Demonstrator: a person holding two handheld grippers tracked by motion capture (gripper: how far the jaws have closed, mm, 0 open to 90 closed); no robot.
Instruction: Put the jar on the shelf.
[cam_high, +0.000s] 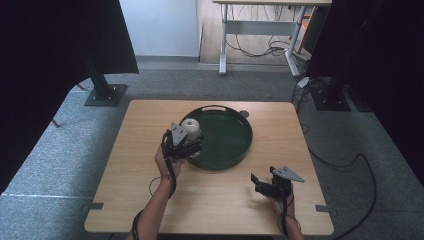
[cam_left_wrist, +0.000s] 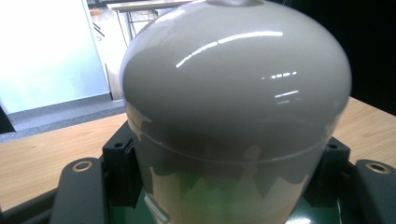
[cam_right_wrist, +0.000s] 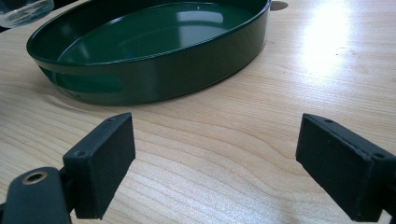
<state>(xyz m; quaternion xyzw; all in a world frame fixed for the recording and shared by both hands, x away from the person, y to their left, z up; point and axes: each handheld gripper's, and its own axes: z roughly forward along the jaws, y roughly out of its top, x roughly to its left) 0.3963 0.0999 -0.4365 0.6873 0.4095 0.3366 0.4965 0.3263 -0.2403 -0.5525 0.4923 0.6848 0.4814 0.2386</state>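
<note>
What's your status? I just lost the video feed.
Left gripper shut on grey jar at green tray rim. Right gripper open, idle over table. Nothing in the way.

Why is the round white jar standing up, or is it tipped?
Upright. The white jar has its domed top upward, held between the left tongs at the green tray's edge.

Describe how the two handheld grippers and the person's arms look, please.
Both the left gripper and the right gripper are black, each topped by a grey three-cornered plate. Their flat rectangular pads carry small screw holes. Black cables trail along bare forearms; a dark band sits on the left arm.
</note>
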